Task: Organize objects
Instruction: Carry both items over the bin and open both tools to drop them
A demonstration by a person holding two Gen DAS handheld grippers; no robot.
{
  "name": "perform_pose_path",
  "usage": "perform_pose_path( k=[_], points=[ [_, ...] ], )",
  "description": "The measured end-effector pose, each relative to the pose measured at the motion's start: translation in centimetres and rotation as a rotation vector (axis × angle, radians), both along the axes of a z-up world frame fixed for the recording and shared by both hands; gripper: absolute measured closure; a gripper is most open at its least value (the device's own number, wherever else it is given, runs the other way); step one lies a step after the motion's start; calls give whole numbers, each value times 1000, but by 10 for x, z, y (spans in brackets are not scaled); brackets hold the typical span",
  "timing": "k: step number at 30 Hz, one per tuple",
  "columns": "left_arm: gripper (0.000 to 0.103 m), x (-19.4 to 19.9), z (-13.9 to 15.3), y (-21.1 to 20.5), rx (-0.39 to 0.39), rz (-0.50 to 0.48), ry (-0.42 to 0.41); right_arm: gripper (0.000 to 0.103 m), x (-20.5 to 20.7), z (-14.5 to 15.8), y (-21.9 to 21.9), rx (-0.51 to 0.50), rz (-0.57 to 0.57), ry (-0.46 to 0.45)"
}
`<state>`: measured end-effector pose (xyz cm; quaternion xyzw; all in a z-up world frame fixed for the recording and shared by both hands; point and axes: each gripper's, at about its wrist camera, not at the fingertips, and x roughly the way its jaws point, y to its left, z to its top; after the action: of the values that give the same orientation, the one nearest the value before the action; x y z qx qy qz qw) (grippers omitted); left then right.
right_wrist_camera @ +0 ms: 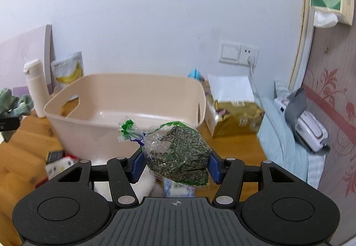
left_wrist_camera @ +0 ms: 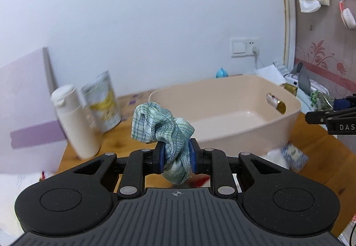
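My left gripper (left_wrist_camera: 177, 157) is shut on a green plaid scrunchie (left_wrist_camera: 163, 128) and holds it above the wooden table, just in front of the beige plastic bin (left_wrist_camera: 224, 112). My right gripper (right_wrist_camera: 174, 164) is shut on a clear bag of green seeds (right_wrist_camera: 178, 154), held in front of the same bin (right_wrist_camera: 124, 110). The bin looks empty inside. The right gripper with its bag also shows at the right edge of the left wrist view (left_wrist_camera: 329, 110). The scrunchie shows at the left edge of the right wrist view (right_wrist_camera: 13, 101).
A white bottle (left_wrist_camera: 75, 121) and a banana snack pouch (left_wrist_camera: 104, 103) stand left of the bin. A gold package (right_wrist_camera: 235, 119) lies to its right. A small tissue pack (left_wrist_camera: 293, 157) and a white plush toy (right_wrist_camera: 57, 165) lie on the table (right_wrist_camera: 22, 157) in front.
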<state>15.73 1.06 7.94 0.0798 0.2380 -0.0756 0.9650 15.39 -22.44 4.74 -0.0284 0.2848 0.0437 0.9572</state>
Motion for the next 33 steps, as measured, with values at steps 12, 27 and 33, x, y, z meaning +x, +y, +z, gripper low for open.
perform_pose_path(
  k=[12, 27, 33],
  points=[
    [81, 78, 3, -46, 12, -48, -3, 47, 57, 10, 9, -9, 14, -18],
    [80, 152, -46, -73, 16, -70, 175, 46, 121, -14, 27, -75, 33, 111],
    [75, 156, -56, -75, 21, -81, 219, 38, 134, -27, 32, -94, 45, 178]
  ],
)
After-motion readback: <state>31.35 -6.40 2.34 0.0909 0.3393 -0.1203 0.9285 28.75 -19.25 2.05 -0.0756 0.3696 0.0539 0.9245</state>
